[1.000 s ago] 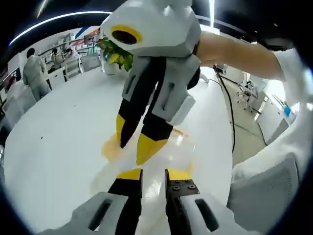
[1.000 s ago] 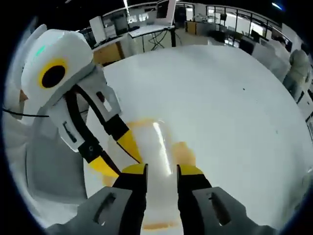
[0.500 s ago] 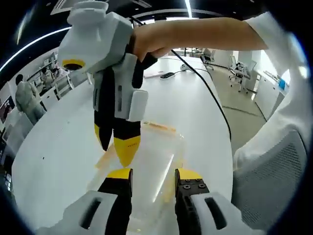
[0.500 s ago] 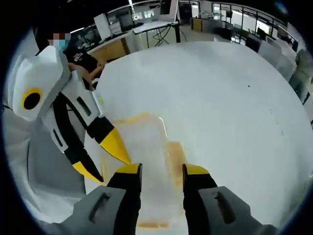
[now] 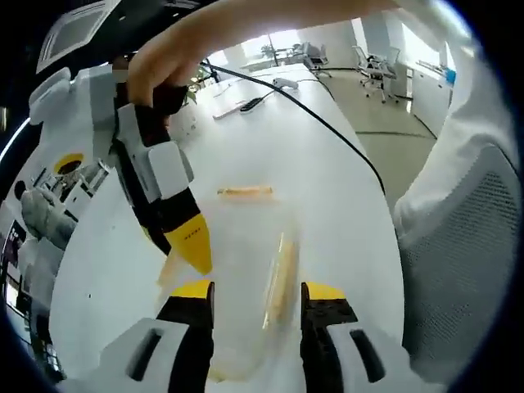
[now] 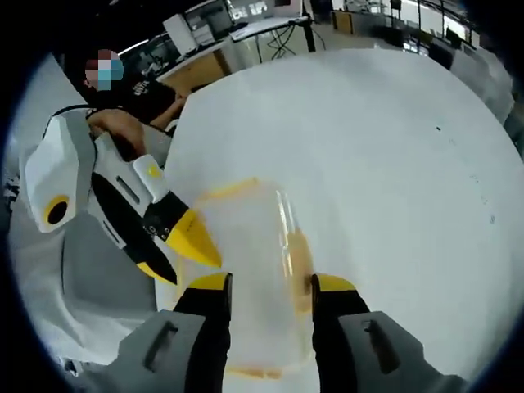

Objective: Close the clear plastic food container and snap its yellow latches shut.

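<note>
The clear plastic food container (image 5: 246, 270) lies on the white table (image 5: 327, 188), just beyond my left gripper (image 5: 258, 291), whose jaws stand open on either side of it. Yellow latches show at its far end (image 5: 246, 191) and along its right side (image 5: 282, 274). My right gripper (image 5: 176, 250), held by a hand, reaches in from the left with its yellow tips at the container's left edge. In the right gripper view the container (image 6: 246, 246) lies ahead of the open right gripper (image 6: 270, 286). The left gripper (image 6: 187, 264) stands open at its left side. Whether the latches are snapped, I cannot tell.
A black cable (image 5: 327, 123) runs across the far part of the table. A white mesh chair (image 5: 458, 270) stands close on the right. A seated person in dark clothes (image 6: 139, 98) is beyond the table (image 6: 393, 164); desks and monitors stand behind.
Both grippers have drawn back from over the container, and their jaws have spread wider. More of the container and its yellow latches shows between them.
</note>
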### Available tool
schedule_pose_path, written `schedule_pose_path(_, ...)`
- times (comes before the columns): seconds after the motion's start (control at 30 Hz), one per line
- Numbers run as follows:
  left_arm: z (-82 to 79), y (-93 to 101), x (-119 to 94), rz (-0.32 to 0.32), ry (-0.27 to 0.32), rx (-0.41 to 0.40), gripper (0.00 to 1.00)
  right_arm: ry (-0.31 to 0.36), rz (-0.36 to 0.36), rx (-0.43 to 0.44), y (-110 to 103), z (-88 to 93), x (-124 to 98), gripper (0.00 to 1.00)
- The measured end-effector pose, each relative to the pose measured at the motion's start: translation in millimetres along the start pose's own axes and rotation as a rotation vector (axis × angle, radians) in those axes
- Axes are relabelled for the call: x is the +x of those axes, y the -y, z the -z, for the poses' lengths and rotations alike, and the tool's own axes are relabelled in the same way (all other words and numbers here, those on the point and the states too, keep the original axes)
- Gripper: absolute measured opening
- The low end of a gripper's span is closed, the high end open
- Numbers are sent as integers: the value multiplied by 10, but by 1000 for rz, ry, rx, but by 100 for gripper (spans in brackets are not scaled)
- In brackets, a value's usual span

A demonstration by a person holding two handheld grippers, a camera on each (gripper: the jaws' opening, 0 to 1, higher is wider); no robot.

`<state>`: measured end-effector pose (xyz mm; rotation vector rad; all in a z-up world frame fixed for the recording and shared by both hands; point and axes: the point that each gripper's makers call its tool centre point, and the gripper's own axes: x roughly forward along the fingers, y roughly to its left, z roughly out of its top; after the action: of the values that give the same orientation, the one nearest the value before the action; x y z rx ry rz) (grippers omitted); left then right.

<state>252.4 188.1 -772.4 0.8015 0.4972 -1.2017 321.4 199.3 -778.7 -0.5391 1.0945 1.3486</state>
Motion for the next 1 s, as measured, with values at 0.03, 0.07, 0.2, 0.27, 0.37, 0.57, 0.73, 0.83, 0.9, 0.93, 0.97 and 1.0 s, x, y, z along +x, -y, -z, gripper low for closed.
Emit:
schedule_pose_path(0.03, 2, -6, 0, 0, -2, 1, 34, -5, -1, 2, -1, 3, 0, 35)
schedule_pose_path(0.07, 1, -12, 6, -6, -3, 13, 33, -8, -2, 1, 3, 0, 1, 35)
schedule_pose_path(0.2, 10, -29, 9, -5, -21, 66, 28, -24, -10, -19, -14, 0, 5, 35)
schedule_pose_path(0.27, 14, -30, 1, -4, -27, 68, 28, -32, -10, -20, -15, -4, 9, 35)
schedule_pose_path(0.37, 35, -19, 18, -16, -46, 178, 28, -55, -13, -23, -12, -6, 14, 35)
schedule_pose_path(0.57, 48, -1, 27, -42, -74, 212, 28, -111, -31, -30, -58, 8, 42, 33)
schedule_pose_path(0.73, 56, -9, 29, -44, -74, 193, 27, -133, -35, -37, -70, 27, 44, 32)
schedule_pose_path(0.83, 59, -7, 29, -47, -73, 174, 27, -142, -38, -35, -70, 32, 47, 32)
schedule_pose_path(0.9, 61, -8, 32, -47, -73, 166, 26, -145, -42, -35, -49, 7, 60, 31)
schedule_pose_path(0.93, 62, -8, 32, -51, -74, 162, 26, -147, -43, -31, -53, 11, 60, 31)
schedule_pose_path(0.97, 61, -7, 36, -54, -76, 162, 26, -150, -46, -27, -55, 14, 61, 31)
schedule_pose_path(1.0, 57, -5, 39, -60, -84, 159, 25, -152, -46, -22, -58, 18, 61, 31)
